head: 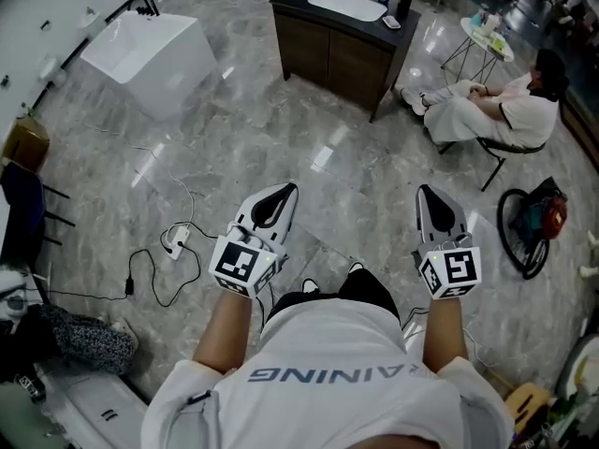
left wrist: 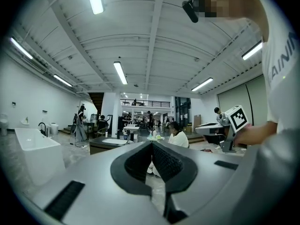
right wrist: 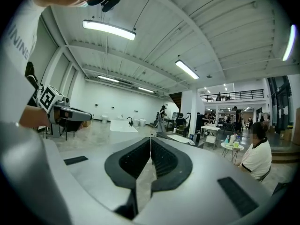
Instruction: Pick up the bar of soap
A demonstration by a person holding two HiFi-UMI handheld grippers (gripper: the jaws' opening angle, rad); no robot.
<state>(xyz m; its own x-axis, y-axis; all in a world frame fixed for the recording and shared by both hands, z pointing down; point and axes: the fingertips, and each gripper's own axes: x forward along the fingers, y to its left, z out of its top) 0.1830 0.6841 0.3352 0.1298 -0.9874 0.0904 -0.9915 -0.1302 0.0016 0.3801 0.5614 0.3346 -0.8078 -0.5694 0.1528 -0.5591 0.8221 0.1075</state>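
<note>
Both pairs of jaws are pressed together on nothing. The left gripper (head: 283,193) and right gripper (head: 428,193) hang over the marble floor (head: 281,138), well short of the dark desk (head: 328,59) with its white basin (head: 346,5). Whether the bar of soap lies on that desk is too small to tell.

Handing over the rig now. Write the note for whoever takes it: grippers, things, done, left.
Left gripper: shut, empty.
Right gripper: shut, empty.
Both held out over the floor.
Soap: not made out in any view; the vanity ahead holds small items, too small to tell.
Done: nothing picked up.
Left: likely approach the vanity, find the soap, open a gripper, grasp it.
</note>
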